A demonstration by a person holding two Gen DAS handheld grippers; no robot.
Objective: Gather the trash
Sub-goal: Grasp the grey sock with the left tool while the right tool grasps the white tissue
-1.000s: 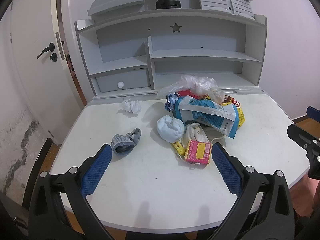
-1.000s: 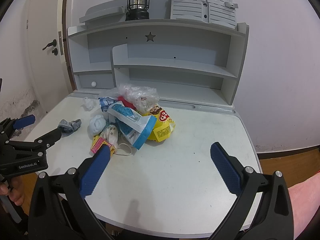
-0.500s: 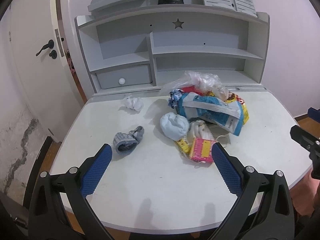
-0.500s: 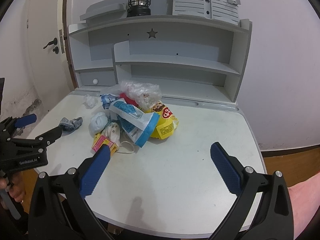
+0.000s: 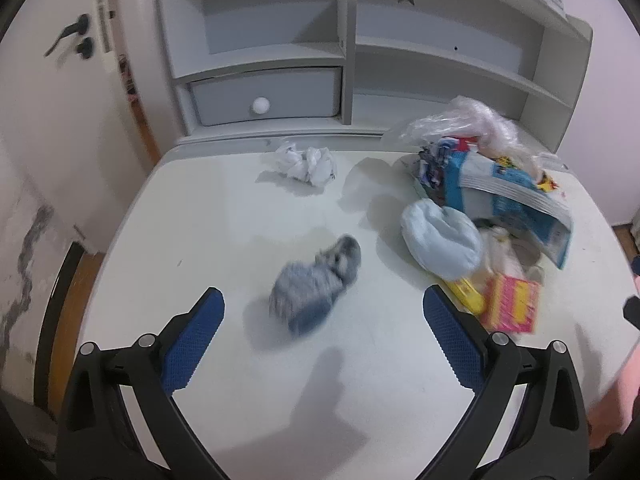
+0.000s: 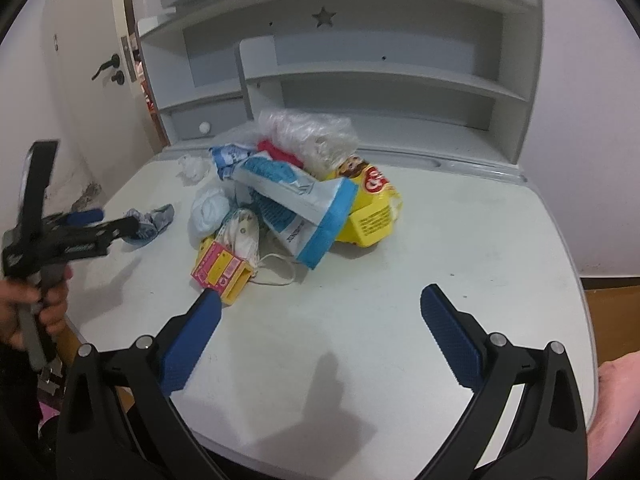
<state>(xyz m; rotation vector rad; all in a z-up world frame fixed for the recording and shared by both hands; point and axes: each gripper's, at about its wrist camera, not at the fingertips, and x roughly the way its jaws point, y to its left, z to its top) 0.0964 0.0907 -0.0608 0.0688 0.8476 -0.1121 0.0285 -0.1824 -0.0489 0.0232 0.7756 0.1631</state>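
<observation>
A pile of trash lies on the white desk [image 5: 224, 240]: a blue-white bag [image 6: 296, 208], a yellow snack bag [image 6: 372, 204], a clear plastic bag [image 6: 308, 132], a pale blue wad [image 5: 440, 240] and a pink-yellow box [image 5: 512, 308]. A grey-blue crumpled rag [image 5: 316, 284] lies apart, just ahead of my open left gripper [image 5: 324, 328]. A white crumpled tissue [image 5: 306, 162] lies further back. My right gripper [image 6: 320, 332] is open and empty over the desk's front, right of the pink-yellow box [image 6: 220, 272]. The left gripper also shows in the right wrist view [image 6: 100, 222], close to the rag [image 6: 150, 224].
A grey shelf unit [image 5: 360, 60] with a small drawer [image 5: 264, 96] stands along the back of the desk. A door [image 5: 60, 60] is at the left. The desk's front and left edges drop to a wooden floor [image 5: 72, 292].
My left gripper has moved forward and down toward the grey-blue rag, which now sits close between the fingers. My right gripper has moved in closer to the pile.
</observation>
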